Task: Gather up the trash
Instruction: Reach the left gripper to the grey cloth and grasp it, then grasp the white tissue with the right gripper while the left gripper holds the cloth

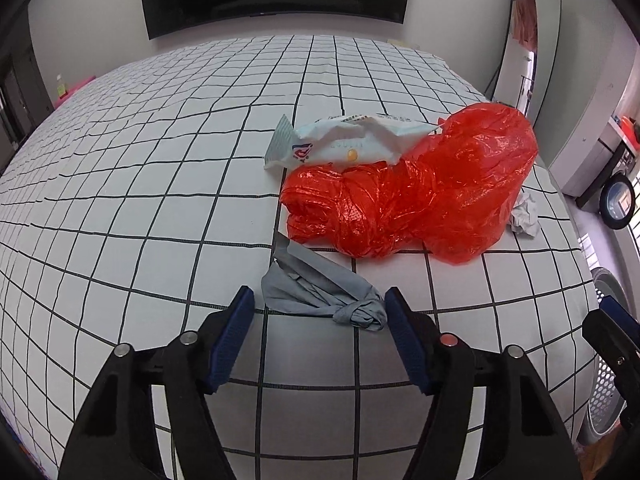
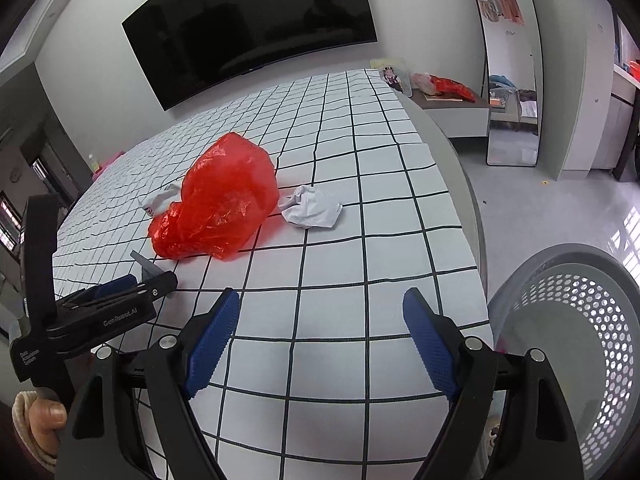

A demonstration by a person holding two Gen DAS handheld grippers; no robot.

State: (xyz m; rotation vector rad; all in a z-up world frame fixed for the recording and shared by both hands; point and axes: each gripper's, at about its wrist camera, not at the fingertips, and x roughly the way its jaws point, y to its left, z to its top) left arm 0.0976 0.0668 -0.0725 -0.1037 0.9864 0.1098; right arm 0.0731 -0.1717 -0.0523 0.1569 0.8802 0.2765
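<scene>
Four pieces of trash lie together on the bed (image 1: 140, 184), whose white cover is ruled with black lines. Nearest the left gripper (image 1: 320, 300) is a knotted grey scrap (image 1: 320, 296), lying on the cover between the tips of its blue fingers (image 1: 236, 332); the right-hand pad sits just beside the knot, but whether it touches cannot be told, and the left-hand pad stands clear, so nothing is clenched. Just beyond the scrap, a crumpled red plastic bag (image 1: 420, 200) bulks large and hides part of what lies behind it: a white wet-wipe packet (image 1: 340, 144) at its far left edge, touching it, and a crumpled white paper (image 2: 314, 206) at its right side. The right gripper (image 2: 320, 300) hovers over bare cover nearer the bed's edge, fingers spread wide with nothing between them. A perforated grey basket (image 2: 580, 340) stands on the floor to the right, beside the bed. On the far wall hangs a dark television (image 2: 256, 32), and a tall mirror (image 2: 512, 92) leans to the right.
</scene>
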